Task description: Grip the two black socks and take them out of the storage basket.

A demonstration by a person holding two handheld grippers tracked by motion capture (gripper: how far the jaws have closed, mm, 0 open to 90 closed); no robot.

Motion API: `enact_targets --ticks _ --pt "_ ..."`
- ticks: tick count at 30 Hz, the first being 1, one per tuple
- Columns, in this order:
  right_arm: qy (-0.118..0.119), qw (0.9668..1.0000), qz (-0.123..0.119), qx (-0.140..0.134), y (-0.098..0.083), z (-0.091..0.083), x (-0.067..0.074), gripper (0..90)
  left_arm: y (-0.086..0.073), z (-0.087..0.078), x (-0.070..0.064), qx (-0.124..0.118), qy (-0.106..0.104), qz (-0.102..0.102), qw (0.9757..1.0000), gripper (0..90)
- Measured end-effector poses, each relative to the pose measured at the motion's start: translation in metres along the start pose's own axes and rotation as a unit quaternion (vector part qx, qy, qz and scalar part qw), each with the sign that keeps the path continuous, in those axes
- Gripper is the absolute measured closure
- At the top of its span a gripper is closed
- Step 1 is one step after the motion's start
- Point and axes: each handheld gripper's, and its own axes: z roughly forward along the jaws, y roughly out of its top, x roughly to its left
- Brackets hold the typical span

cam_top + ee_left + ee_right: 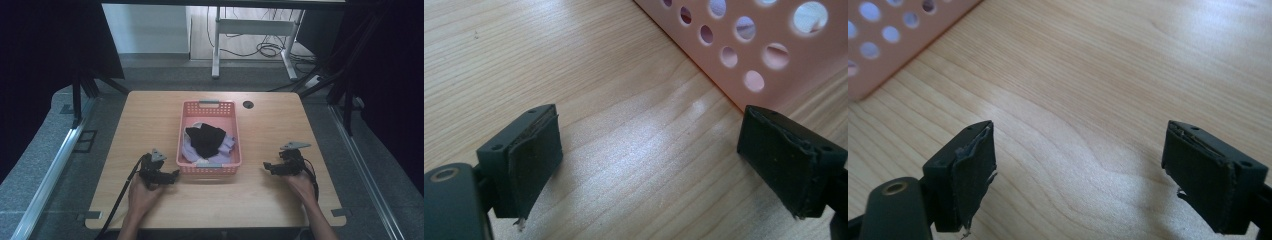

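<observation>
Between the two grippers stands the pink basket (209, 167) with dark and light clothes (206, 140) inside; the left gripper (172, 174) and right gripper (267, 167) rest beside it, jaws wide apart, holding nothing

A salmon-pink plastic basket with round-holed walls (231, 131) sits on the far middle of the table, upright, its long sides running away from the person. It is the thing nearest both tools, and its perforated wall (744, 37) shows close in the left gripper view, while a corner of it (883, 45) sits at the upper left in the right gripper view. Inside lies a crumpled black garment (206, 139), heaped on top of a pale lilac cloth (188, 150) that spreads along the basket's floor, with a bit of white fabric at the back.
</observation>
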Motion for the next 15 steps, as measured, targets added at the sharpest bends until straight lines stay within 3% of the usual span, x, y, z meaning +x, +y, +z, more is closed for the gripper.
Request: enact_targets --ticks 15 --pt "0.018 0.9996 -0.021 -0.007 0.013 -0.004 0.012 0.0 0.0 0.0 0.0 0.001 0.001 0.001 1.0 10.3"
